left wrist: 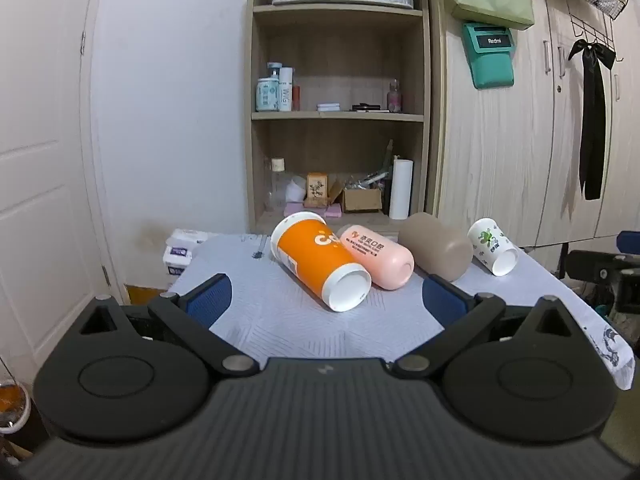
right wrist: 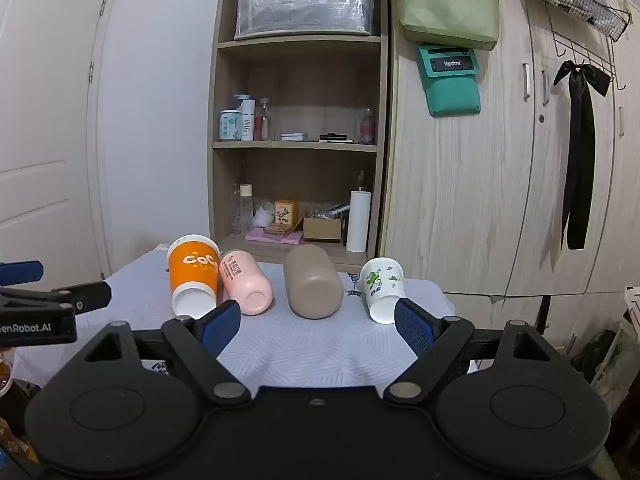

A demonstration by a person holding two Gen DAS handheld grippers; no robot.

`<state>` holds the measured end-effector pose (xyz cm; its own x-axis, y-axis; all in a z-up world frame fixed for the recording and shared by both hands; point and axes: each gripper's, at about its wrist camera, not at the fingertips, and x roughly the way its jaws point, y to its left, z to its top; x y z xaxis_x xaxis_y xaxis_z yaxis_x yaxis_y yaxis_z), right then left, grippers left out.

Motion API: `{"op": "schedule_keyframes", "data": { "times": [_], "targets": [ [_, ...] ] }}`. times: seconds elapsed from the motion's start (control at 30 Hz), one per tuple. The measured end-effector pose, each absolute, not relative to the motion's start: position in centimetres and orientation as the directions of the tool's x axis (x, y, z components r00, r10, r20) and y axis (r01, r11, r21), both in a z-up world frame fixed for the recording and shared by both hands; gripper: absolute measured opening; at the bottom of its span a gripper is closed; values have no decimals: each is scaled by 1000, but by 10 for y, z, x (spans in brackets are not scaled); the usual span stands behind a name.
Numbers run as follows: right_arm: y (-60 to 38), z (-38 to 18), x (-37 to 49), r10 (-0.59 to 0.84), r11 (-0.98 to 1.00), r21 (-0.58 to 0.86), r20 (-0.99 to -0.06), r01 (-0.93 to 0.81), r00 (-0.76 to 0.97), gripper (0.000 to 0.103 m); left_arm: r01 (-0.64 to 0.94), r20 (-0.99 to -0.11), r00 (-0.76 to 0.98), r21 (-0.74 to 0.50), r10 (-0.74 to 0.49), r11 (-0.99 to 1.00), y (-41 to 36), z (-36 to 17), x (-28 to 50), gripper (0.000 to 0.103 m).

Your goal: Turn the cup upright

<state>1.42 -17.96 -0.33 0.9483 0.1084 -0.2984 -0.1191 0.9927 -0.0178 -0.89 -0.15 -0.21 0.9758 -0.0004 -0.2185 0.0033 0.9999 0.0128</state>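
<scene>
Several cups lie on their sides in a row on the table: an orange paper cup (left wrist: 316,264) (right wrist: 193,276), a pink cup (left wrist: 378,256) (right wrist: 246,282), a taupe cup (left wrist: 436,246) (right wrist: 312,282) and a white cup with green print (left wrist: 492,246) (right wrist: 382,286). Their bases point toward me. My left gripper (left wrist: 326,300) is open and empty, just in front of the orange and pink cups. My right gripper (right wrist: 318,326) is open and empty, in front of the taupe cup. The left gripper also shows at the left edge of the right wrist view (right wrist: 36,304).
A pale patterned cloth (left wrist: 312,320) (right wrist: 312,344) covers the table. A wooden shelf unit (left wrist: 338,120) with bottles and boxes stands behind it, and a wardrobe (right wrist: 480,180) to the right. A white door (left wrist: 40,160) is at left.
</scene>
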Motion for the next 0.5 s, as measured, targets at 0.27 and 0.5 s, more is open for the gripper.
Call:
{"op": "schedule_keyframes", "data": {
  "times": [0.27,0.5],
  "targets": [
    [-174,-2,12,115,991,-24,-303,-129,946,89,-3,-297,955,-50,-12,999,15,0,-3,103],
    [-171,-5,13,96,993,-39,-292,-113,951,89,-2,-312,950,-52,-15,999,19,0,0,103]
  ]
}}
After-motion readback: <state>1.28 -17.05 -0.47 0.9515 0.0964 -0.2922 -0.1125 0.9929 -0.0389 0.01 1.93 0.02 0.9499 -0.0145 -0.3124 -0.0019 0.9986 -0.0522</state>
